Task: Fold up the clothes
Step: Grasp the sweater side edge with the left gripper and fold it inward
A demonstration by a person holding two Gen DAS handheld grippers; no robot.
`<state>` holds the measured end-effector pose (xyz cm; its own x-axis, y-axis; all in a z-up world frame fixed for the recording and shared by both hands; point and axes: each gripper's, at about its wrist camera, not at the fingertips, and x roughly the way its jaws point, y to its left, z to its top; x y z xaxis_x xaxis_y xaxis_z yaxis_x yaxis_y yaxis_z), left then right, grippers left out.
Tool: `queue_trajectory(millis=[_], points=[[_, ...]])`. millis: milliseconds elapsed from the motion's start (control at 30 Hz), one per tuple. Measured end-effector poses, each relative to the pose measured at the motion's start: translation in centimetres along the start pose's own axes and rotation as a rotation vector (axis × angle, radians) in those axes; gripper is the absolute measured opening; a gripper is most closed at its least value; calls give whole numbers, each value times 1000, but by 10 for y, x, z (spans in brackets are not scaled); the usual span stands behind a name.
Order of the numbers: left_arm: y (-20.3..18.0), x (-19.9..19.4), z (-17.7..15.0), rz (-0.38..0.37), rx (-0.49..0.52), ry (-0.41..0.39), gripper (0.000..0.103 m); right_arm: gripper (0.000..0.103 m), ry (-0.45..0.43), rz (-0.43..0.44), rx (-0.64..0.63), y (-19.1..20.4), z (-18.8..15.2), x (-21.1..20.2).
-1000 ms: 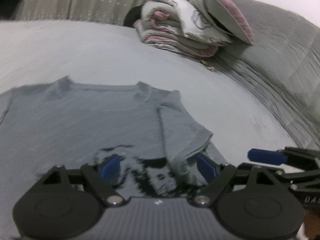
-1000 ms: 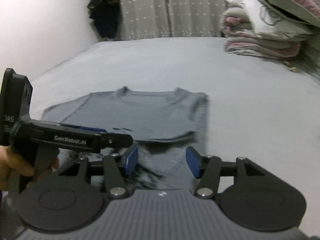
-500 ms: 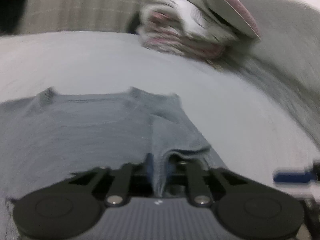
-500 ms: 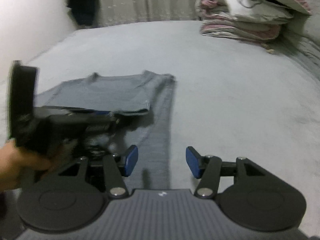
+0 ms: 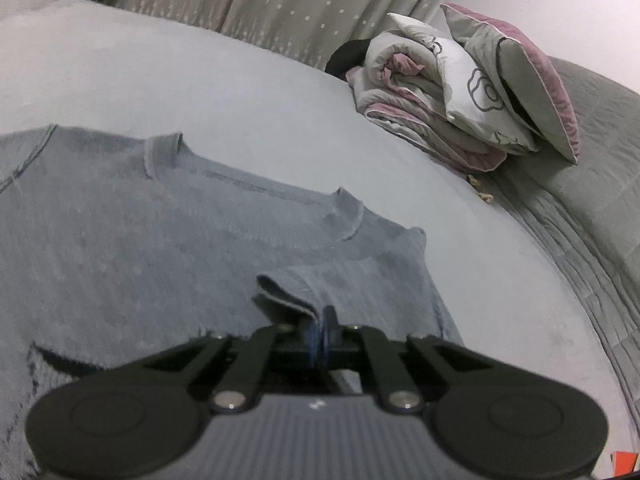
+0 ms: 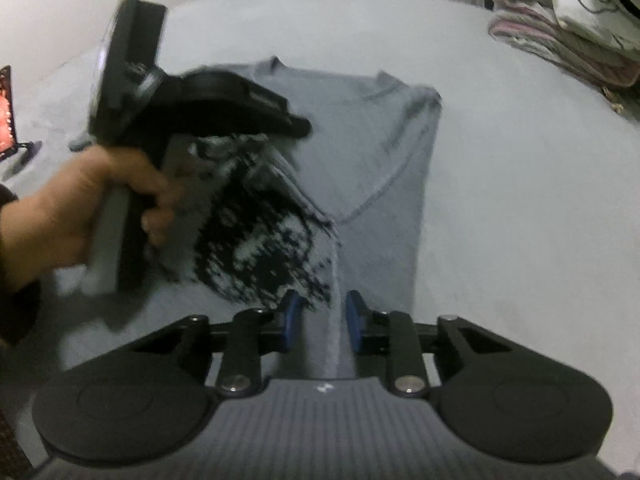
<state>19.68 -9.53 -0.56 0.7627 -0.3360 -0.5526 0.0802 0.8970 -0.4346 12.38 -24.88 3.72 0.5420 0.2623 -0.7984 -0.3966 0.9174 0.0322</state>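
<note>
A grey knit sweater [image 5: 160, 232] with a black-and-white pattern lies on the bed, collar to the far side. My left gripper [image 5: 323, 330] is shut on the sweater's sleeve cuff and holds a fold of it over the body. In the right wrist view the left gripper's body [image 6: 192, 108], blurred, holds the patterned part of the sweater [image 6: 256, 240] lifted. My right gripper [image 6: 322, 320] is half closed, its blue pads either side of a raised ridge of the sweater's edge [image 6: 334, 332], not clamped.
The bed [image 5: 200, 92] has a pale grey sheet. A stack of folded quilts and a pillow [image 5: 460, 92] lies at the far right, beside a grey padded headboard [image 5: 592, 184]. Curtains [image 5: 304, 0] hang behind. A red screen [image 6: 6, 108] stands at the left.
My left gripper closed on the sleeve and lifted it over the sweater body toward the left. My right gripper narrowed from wide open and moved onto the sweater's lower right edge.
</note>
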Motion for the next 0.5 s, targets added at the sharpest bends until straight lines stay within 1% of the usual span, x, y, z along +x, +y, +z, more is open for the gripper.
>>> queue_trajectory(millis=[67,400,500], points=[[0,0,2,-5,11,-7,3,20,7,-7,6,-3,-3,-3],[-8,-5,8,5,57,-33,3,19,31,-19,-2,-7,-15,-8],[-11,-8,12,3,76,-43,3,3,34,-8,20,-10,-15,-8]])
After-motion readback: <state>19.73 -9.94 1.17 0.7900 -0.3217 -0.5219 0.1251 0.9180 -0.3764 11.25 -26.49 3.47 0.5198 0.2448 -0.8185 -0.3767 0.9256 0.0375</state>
